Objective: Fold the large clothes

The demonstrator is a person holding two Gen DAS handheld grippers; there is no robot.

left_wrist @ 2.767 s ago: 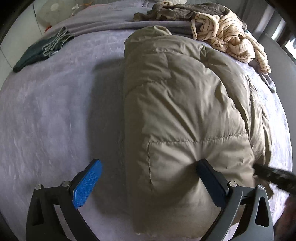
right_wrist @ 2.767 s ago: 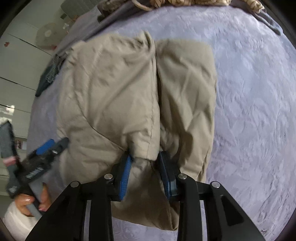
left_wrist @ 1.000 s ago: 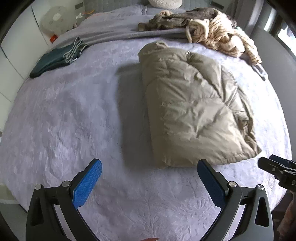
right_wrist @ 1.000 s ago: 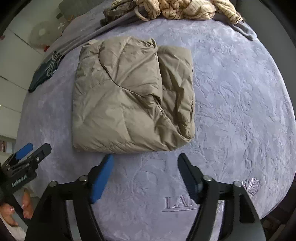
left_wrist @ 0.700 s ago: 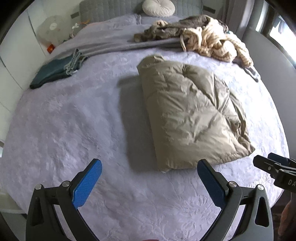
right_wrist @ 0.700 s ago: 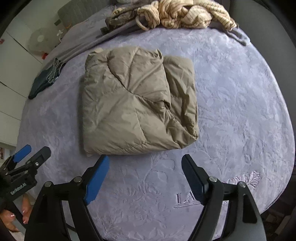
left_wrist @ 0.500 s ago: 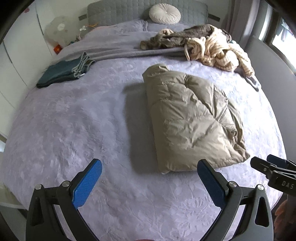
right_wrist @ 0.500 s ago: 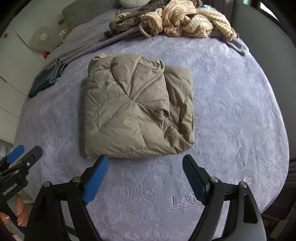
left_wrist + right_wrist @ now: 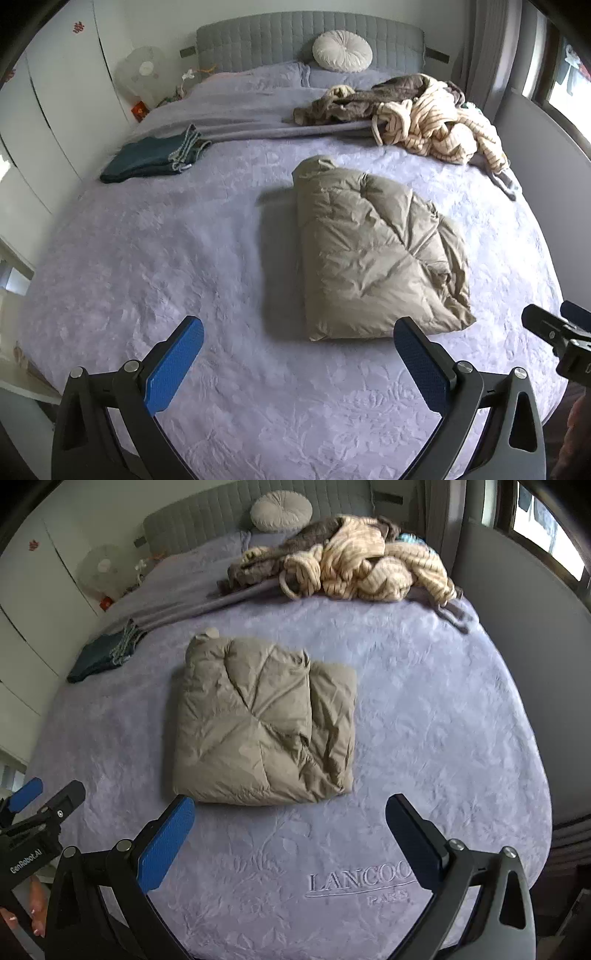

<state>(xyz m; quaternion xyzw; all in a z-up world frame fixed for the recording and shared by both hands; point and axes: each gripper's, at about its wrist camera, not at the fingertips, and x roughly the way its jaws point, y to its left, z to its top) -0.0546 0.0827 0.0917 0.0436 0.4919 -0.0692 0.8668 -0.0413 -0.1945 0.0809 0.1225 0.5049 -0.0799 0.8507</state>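
Now the khaki down jacket (image 9: 258,723) is lying folded mid-bed on the lilac bedspread (image 9: 424,720). The left gripper (image 9: 295,365) is hanging wide and empty; the right gripper (image 9: 288,834) is opening, nothing between its jaws. Both should be heading toward the unfolded heap (image 9: 354,568) at twelve o'clock.

A puffy khaki quilted jacket (image 9: 264,720) of smooth, faintly sheened cloth lay ahead of the right hand-held gripper (image 9: 290,836). The bed (image 9: 424,709) wore a matt lilac cover, embossed with leaves and stitched lettering. Each hand-held gripper was matt black plastic with textured blue pads (image 9: 166,843) and small shiny metal bolts. Far ahead lay striped knit clothes (image 9: 369,572).
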